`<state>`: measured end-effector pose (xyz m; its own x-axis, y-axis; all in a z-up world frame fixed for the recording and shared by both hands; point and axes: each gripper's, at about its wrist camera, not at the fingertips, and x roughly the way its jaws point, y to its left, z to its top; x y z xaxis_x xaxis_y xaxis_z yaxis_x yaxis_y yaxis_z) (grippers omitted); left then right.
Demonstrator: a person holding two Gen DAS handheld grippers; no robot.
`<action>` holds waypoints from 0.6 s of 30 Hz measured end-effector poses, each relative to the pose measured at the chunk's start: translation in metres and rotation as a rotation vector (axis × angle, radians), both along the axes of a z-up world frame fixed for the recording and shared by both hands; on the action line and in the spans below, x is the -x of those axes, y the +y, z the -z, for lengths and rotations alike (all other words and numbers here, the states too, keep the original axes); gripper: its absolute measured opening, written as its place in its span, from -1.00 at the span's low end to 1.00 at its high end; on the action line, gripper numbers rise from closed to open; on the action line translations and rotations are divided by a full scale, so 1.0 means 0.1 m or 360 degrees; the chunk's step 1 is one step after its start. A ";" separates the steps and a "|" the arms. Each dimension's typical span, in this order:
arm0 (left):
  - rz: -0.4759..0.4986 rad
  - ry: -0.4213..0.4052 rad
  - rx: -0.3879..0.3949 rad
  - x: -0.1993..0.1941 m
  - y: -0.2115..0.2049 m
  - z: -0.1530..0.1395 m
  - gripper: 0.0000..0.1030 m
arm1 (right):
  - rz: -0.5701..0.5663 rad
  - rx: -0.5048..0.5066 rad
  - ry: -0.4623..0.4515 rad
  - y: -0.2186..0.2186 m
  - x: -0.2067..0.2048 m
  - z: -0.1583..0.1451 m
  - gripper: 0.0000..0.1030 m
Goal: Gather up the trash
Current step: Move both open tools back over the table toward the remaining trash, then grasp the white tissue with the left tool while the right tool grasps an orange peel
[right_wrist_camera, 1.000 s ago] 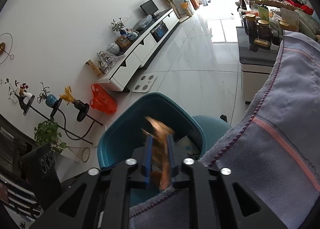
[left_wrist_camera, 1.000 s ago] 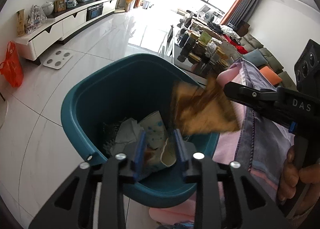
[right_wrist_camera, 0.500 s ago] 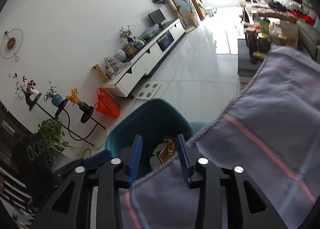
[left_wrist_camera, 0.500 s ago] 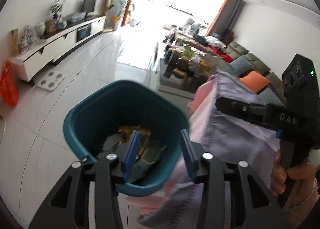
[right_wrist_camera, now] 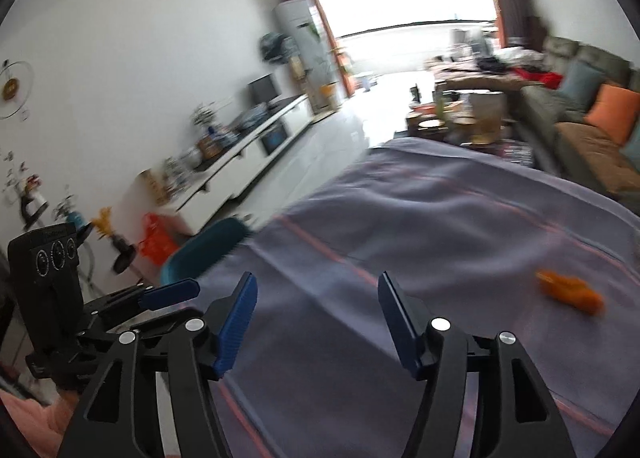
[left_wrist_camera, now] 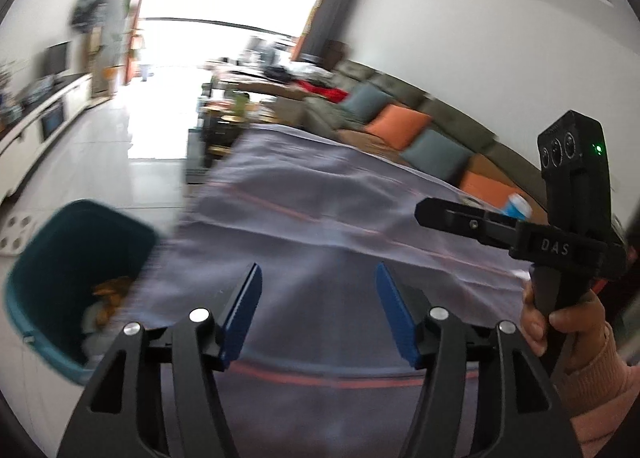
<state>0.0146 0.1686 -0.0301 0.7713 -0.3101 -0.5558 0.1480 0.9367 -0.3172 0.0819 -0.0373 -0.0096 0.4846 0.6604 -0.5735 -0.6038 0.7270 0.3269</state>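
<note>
Both grippers are over the table with the lilac cloth with thin pink stripes [right_wrist_camera: 440, 225]. The left gripper [left_wrist_camera: 318, 310] has its jaws spread with nothing between them, and they've just been opening. Same with the right gripper [right_wrist_camera: 316, 318]: released, empty, just been widening. The teal plastic trash bin [left_wrist_camera: 60, 258] sits off the table's left edge with crumpled wrappers inside (pretty blurry). A small orange scrap [right_wrist_camera: 570, 292] lies near the table's right edge.

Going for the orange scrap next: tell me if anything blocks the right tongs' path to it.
Nothing visible does. The scrap lies on bare cloth, ahead and to the right of the open, empty right tongs.
</note>
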 end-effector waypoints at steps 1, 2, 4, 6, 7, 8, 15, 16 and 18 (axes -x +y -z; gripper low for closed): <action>0.0052 0.0003 0.0004 -0.02 -0.12 0.01 0.21 | 0.0040 0.0008 -0.0008 -0.11 0.02 0.00 0.33; 0.0123 0.0007 0.0010 -0.06 -0.29 0.02 0.22 | 0.0091 0.0024 -0.0021 -0.23 0.05 -0.01 0.36; 0.0225 0.0020 0.0010 -0.10 -0.54 0.05 0.22 | 0.0194 0.0060 -0.0045 -0.53 0.10 -0.01 0.37; 0.0357 0.0030 -0.0001 -0.14 -0.87 0.07 0.22 | 0.0293 0.0069 -0.0056 -0.80 0.15 -0.02 0.42; 0.0403 0.0034 -0.0006 -0.14 -1.00 0.09 0.22 | 0.0360 0.0068 -0.0062 -0.97 0.17 -0.03 0.42; 0.0458 0.0038 -0.0015 -0.15 -1.13 0.09 0.22 | 0.0418 0.0070 -0.0069 -1.12 0.19 -0.04 0.43; 0.0815 0.0099 -0.0059 -0.28 -2.09 0.18 0.22 | 0.0708 0.0015 -0.0091 -1.92 0.25 -0.09 0.44; 0.0853 0.0111 -0.0062 -0.29 -2.19 0.19 0.22 | 0.0742 0.0001 -0.0091 -2.02 0.26 -0.09 0.44; 0.0918 0.0136 -0.0065 -0.34 -2.38 0.21 0.22 | 0.0782 -0.0011 -0.0089 -2.15 0.30 -0.09 0.44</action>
<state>0.0483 -0.0694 -0.0512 0.4361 -0.6434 -0.6292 0.6131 0.7242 -0.3156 0.0519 -0.2520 -0.0011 0.7695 0.3498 -0.5344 -0.2069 0.9281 0.3095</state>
